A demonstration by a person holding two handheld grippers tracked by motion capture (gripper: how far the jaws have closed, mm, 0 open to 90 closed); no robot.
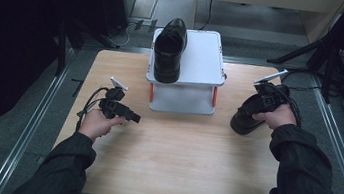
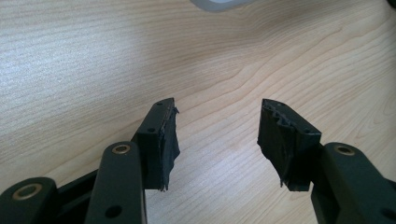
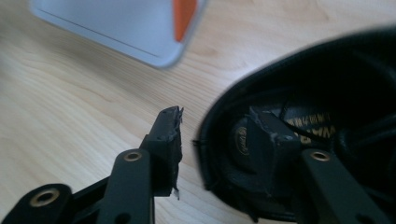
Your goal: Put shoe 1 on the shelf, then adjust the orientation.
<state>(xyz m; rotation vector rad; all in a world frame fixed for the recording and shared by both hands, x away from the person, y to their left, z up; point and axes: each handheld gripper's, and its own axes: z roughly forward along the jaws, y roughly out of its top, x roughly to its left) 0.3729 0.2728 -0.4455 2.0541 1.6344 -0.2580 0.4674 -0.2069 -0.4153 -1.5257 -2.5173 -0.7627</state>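
One black leather shoe (image 1: 169, 51) stands on the top shelf of a small white two-level stand (image 1: 200, 55) at the table's far middle. A second black shoe (image 1: 245, 118) lies on the wooden table to the right of the stand. My right gripper (image 1: 257, 107) reaches into it from above. In the right gripper view the right gripper (image 3: 217, 126) straddles the heel wall of the shoe (image 3: 327, 84): one jaw is inside the opening and the other is outside, with a small gap to the rim. My left gripper (image 1: 133, 117) hovers open over bare wood at the left, and the left gripper (image 2: 217, 126) has nothing between its jaws.
The stand (image 3: 116, 23) has orange legs (image 3: 184, 14) and its lower shelf faces me. Wide bare tabletop (image 1: 177, 153) lies in front of it. Tripod legs and cables stand on the floor beyond the table's right edge (image 1: 317, 50).
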